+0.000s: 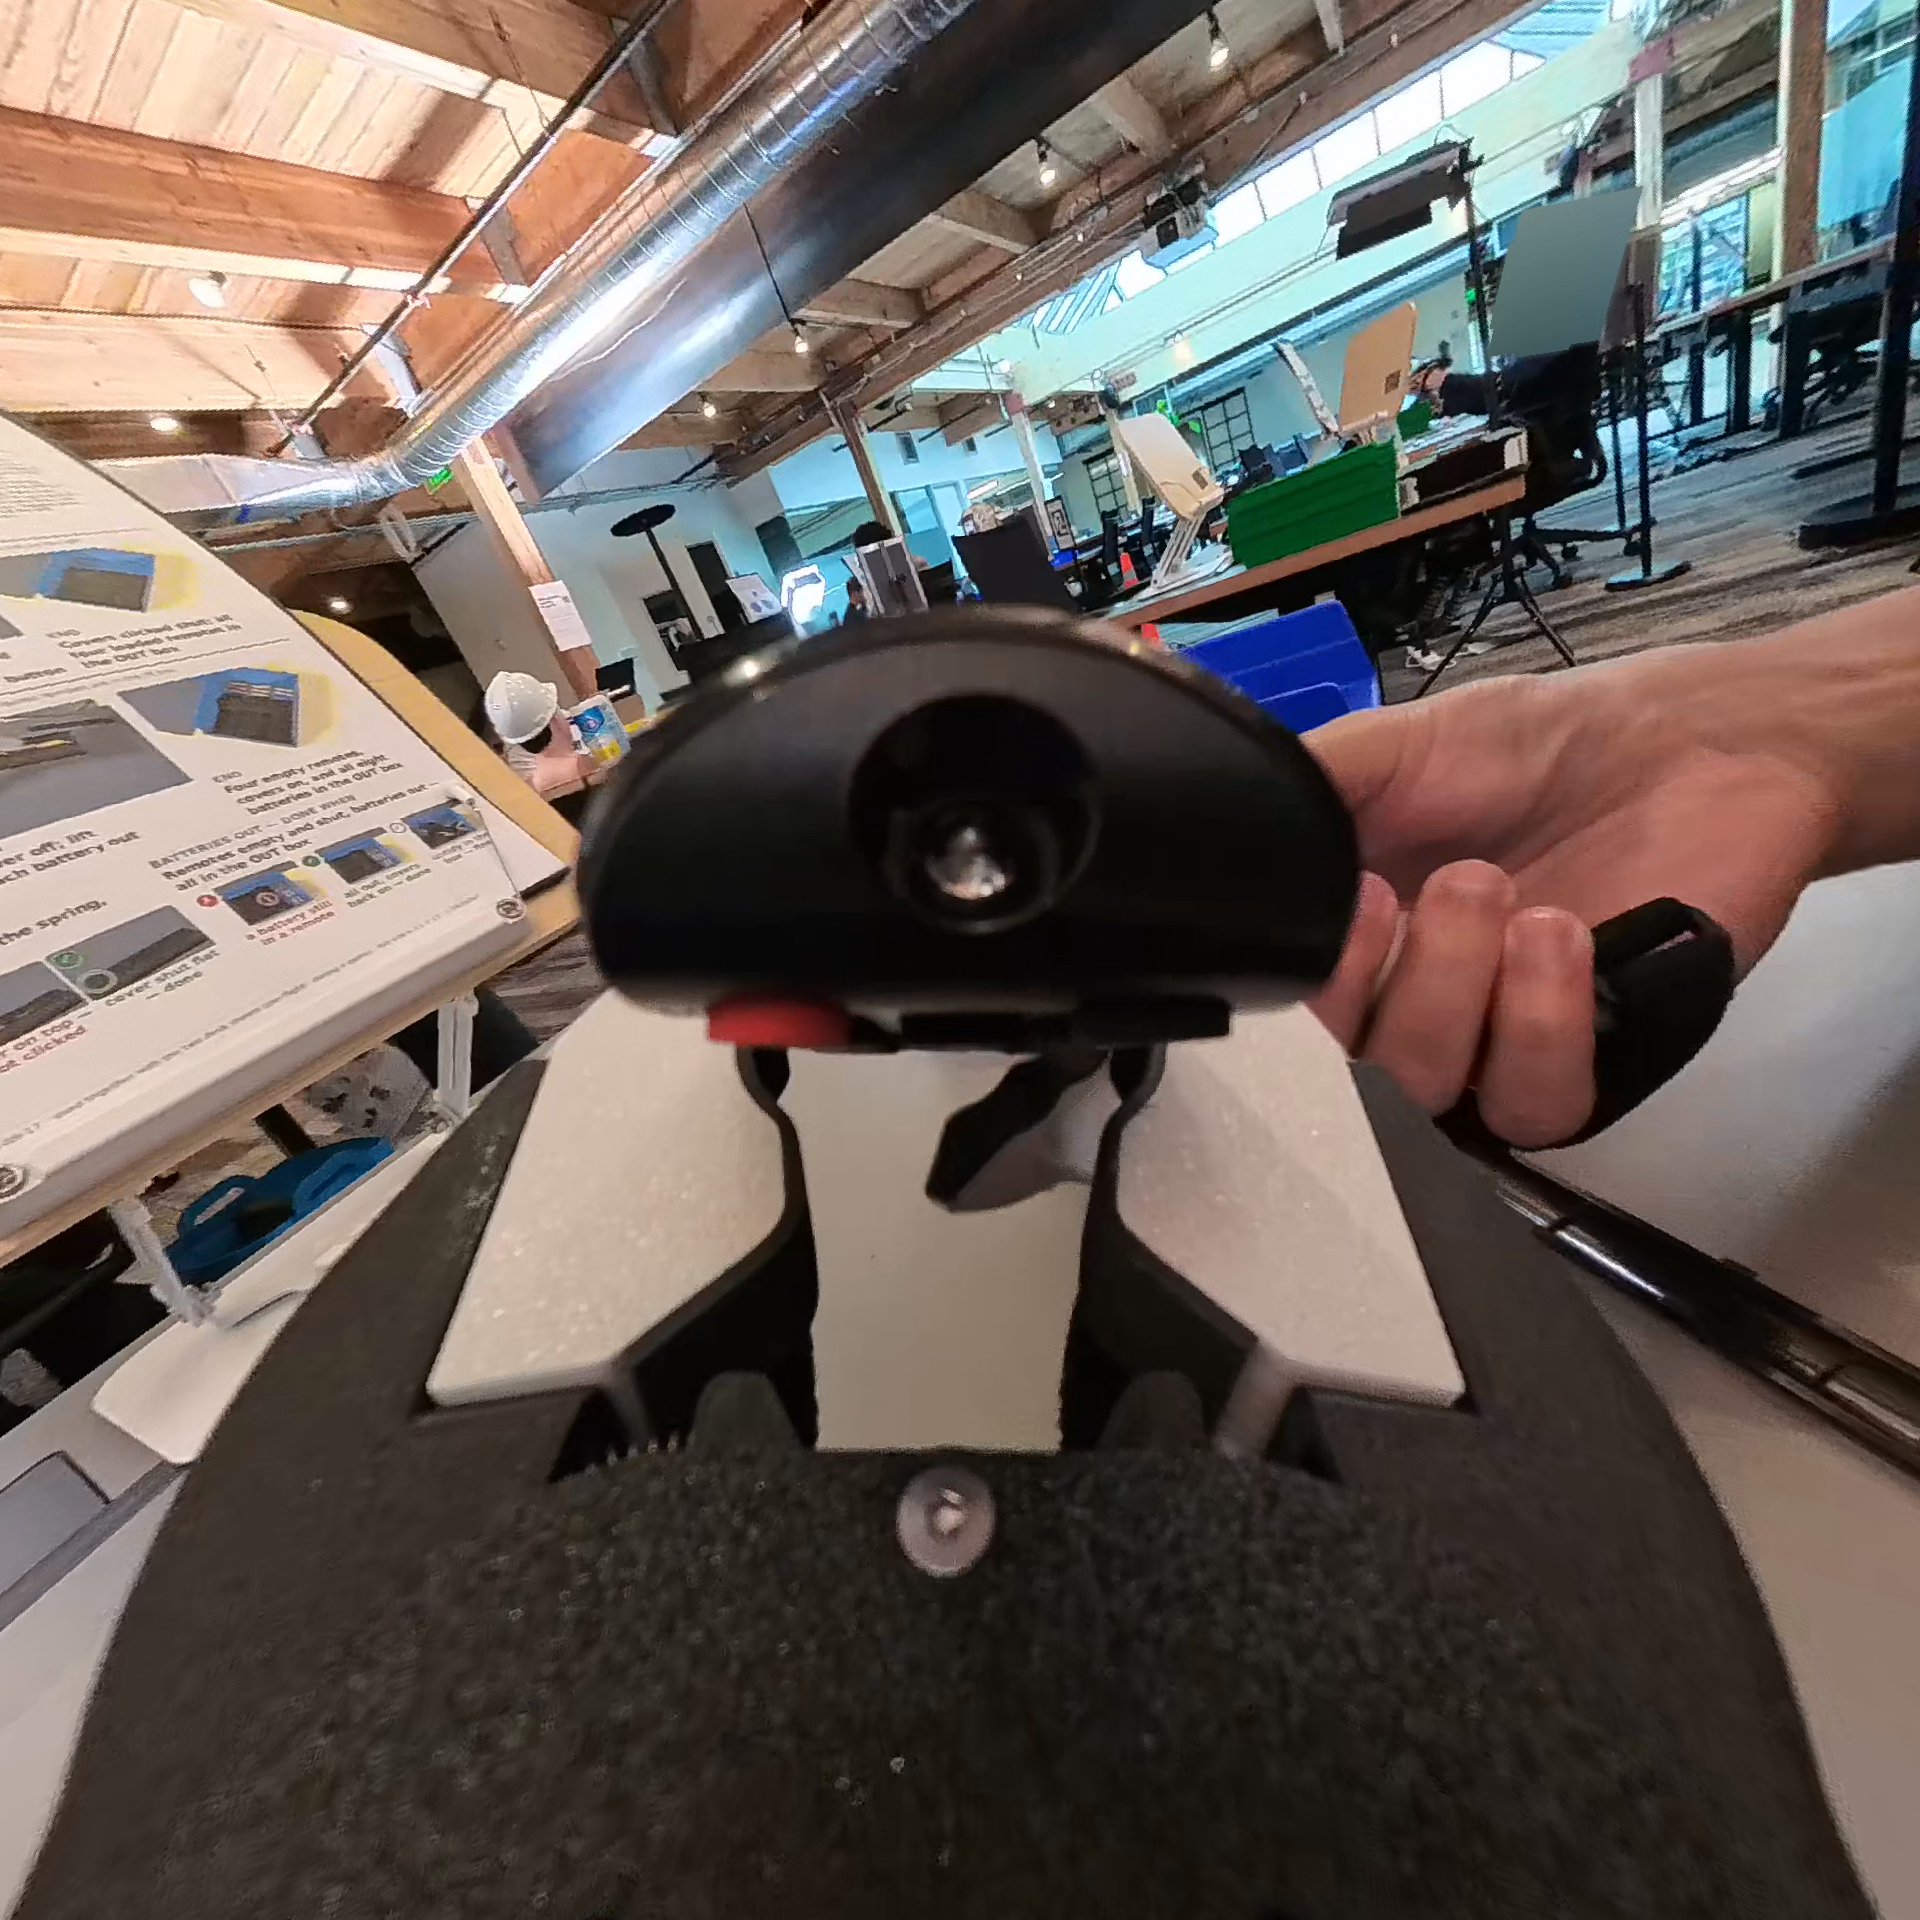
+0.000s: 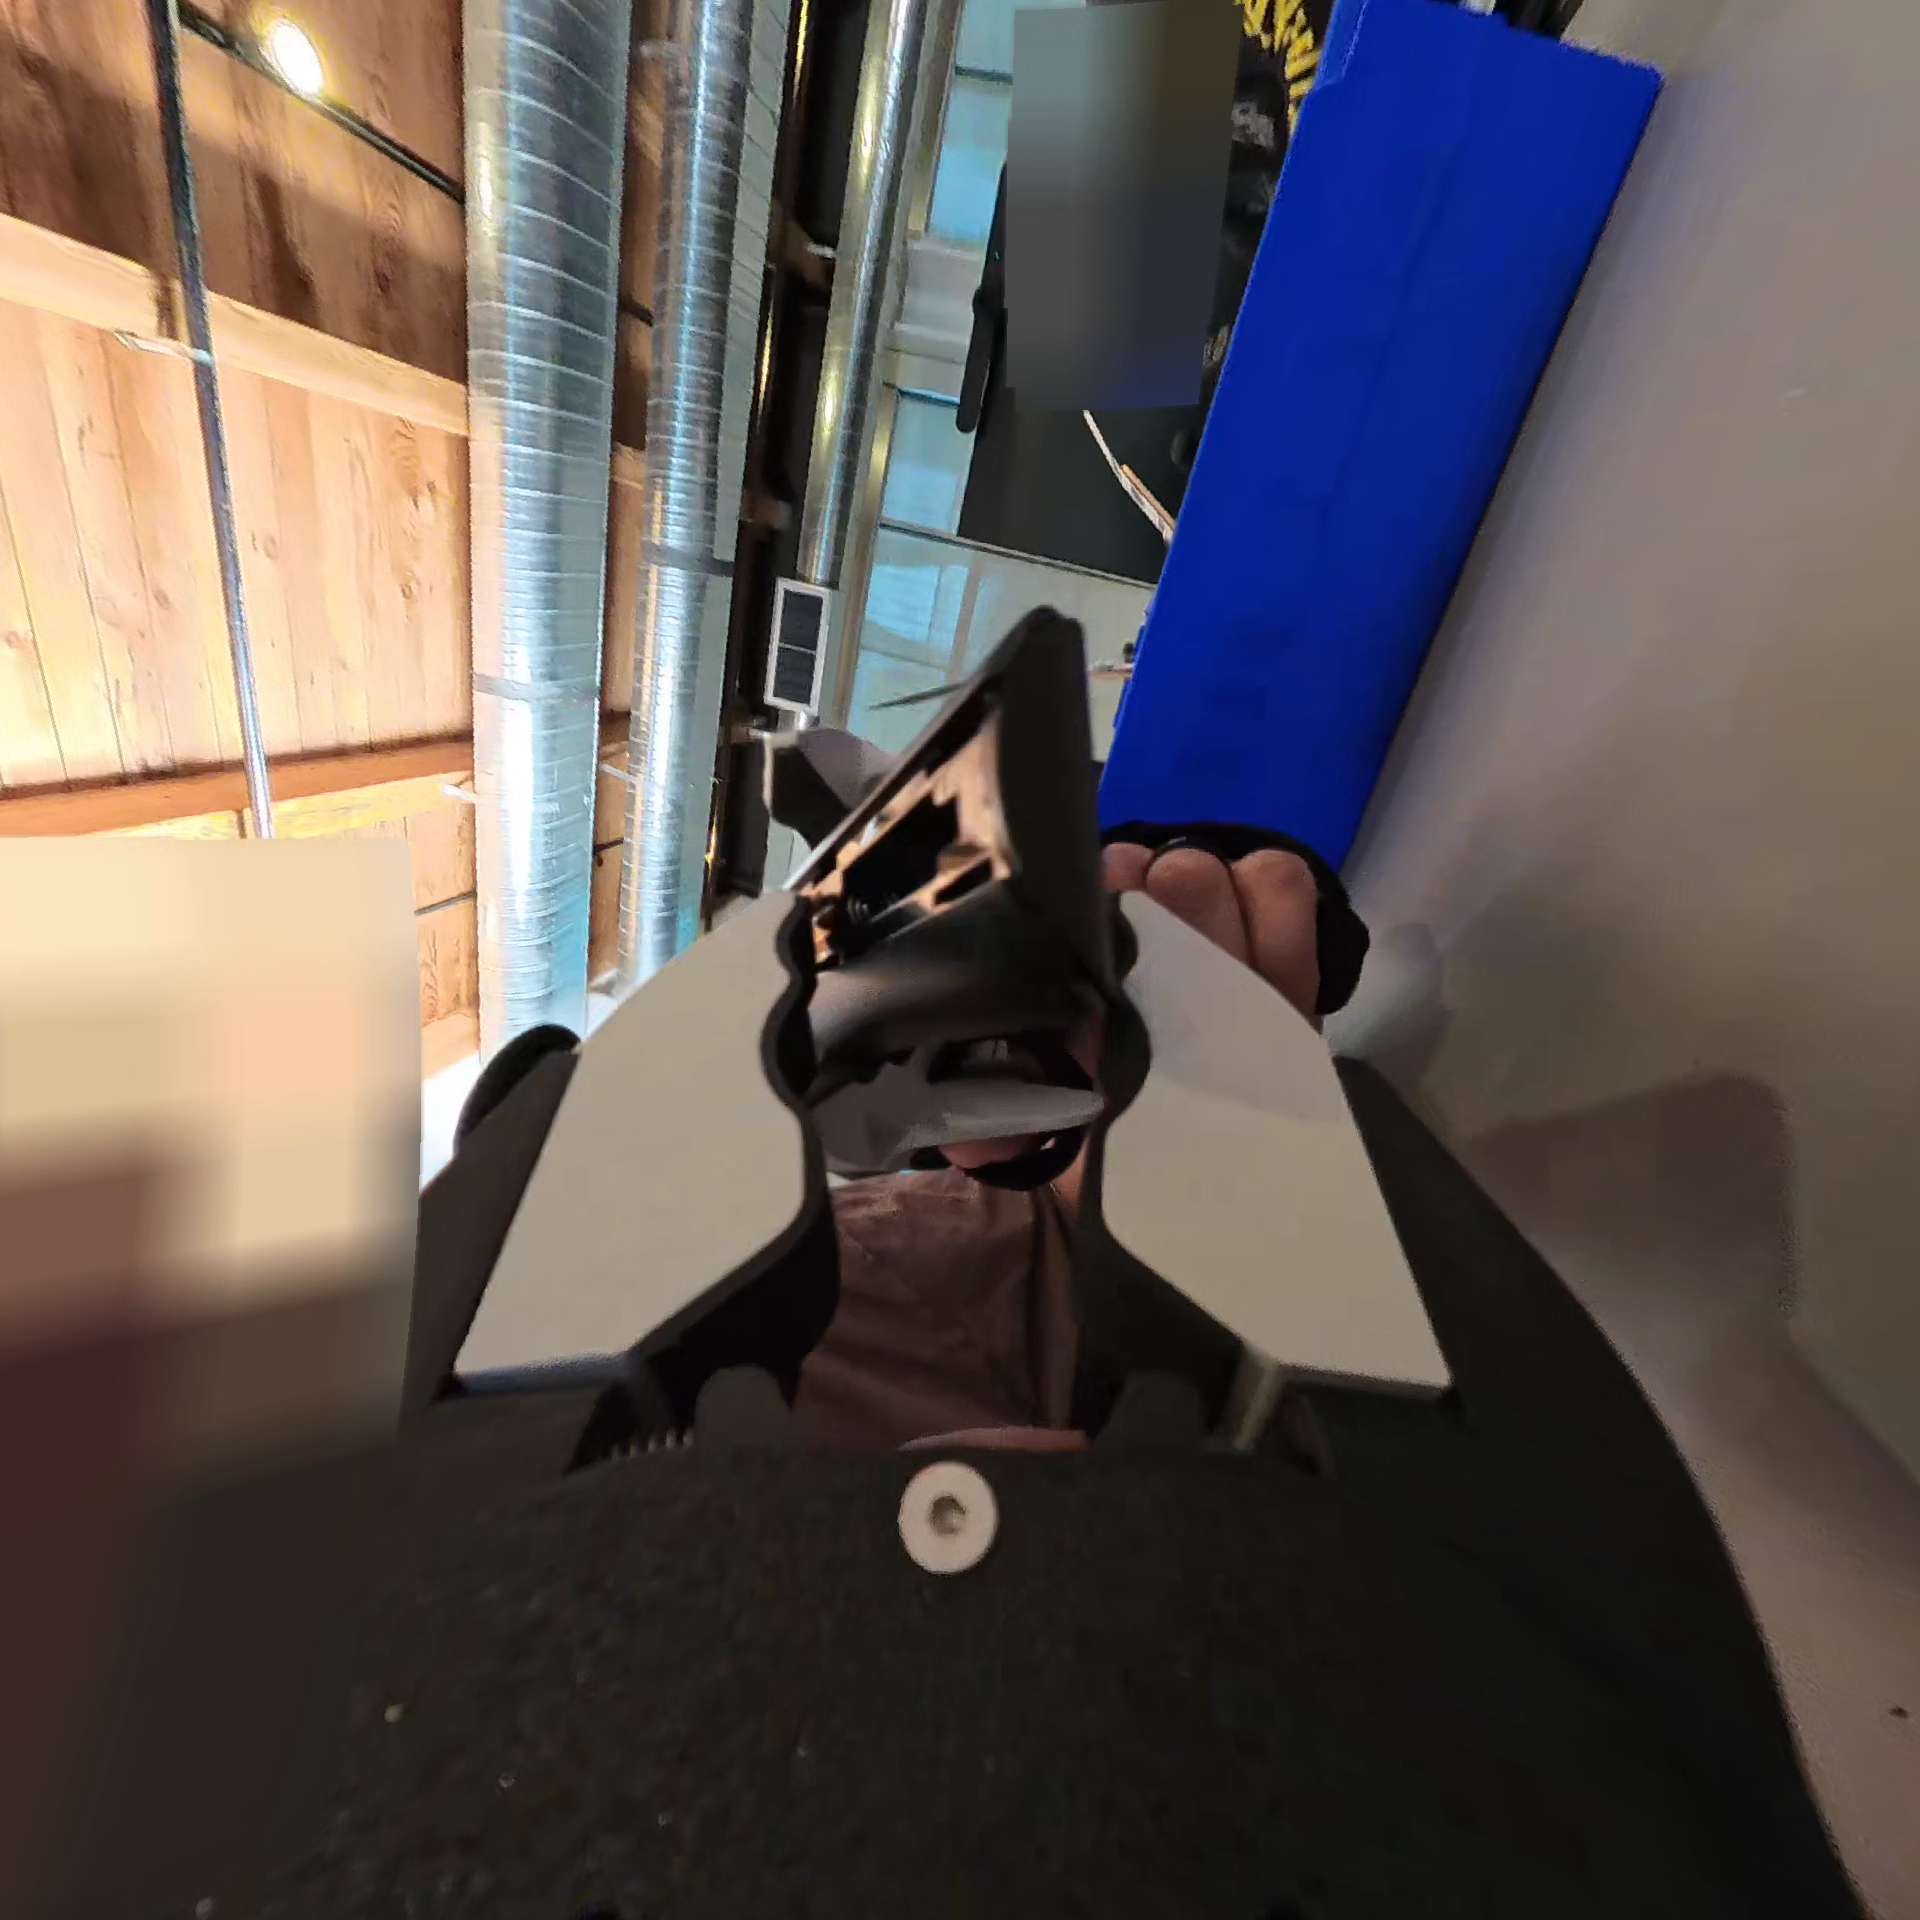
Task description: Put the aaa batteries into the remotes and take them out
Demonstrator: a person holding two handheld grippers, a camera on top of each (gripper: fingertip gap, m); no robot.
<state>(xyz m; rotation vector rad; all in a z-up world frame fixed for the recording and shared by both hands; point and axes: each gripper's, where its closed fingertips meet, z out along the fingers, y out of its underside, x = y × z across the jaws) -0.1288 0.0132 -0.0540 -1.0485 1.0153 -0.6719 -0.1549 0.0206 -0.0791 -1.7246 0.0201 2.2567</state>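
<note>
My right gripper point(image 2: 956, 1039) is rolled on its side and shut on a black remote point(image 2: 966, 831). The remote's back faces the camera. Its battery compartment point(image 2: 894, 883) is open, with a spring showing and no battery visible in it. In the left wrist view the remote point(image 1: 1039, 1023) lies edge-on across my left gripper's point(image 1: 951, 1075) fingertips, its red button point(image 1: 779, 1023) at the left. The left jaws stand apart with nothing between them but one finger of the right gripper. The right gripper's body point(image 1: 966, 821) faces the left camera, held by a hand point(image 1: 1558, 831). No batteries or cover show.
A blue bin point(image 2: 1403, 416) stands on the grey table point(image 2: 1714, 727); it also shows behind the right gripper in the left wrist view point(image 1: 1288, 655). An instruction board point(image 1: 208, 779) leans at the left. A black pen point(image 1: 1714, 1330) lies on the table at the right.
</note>
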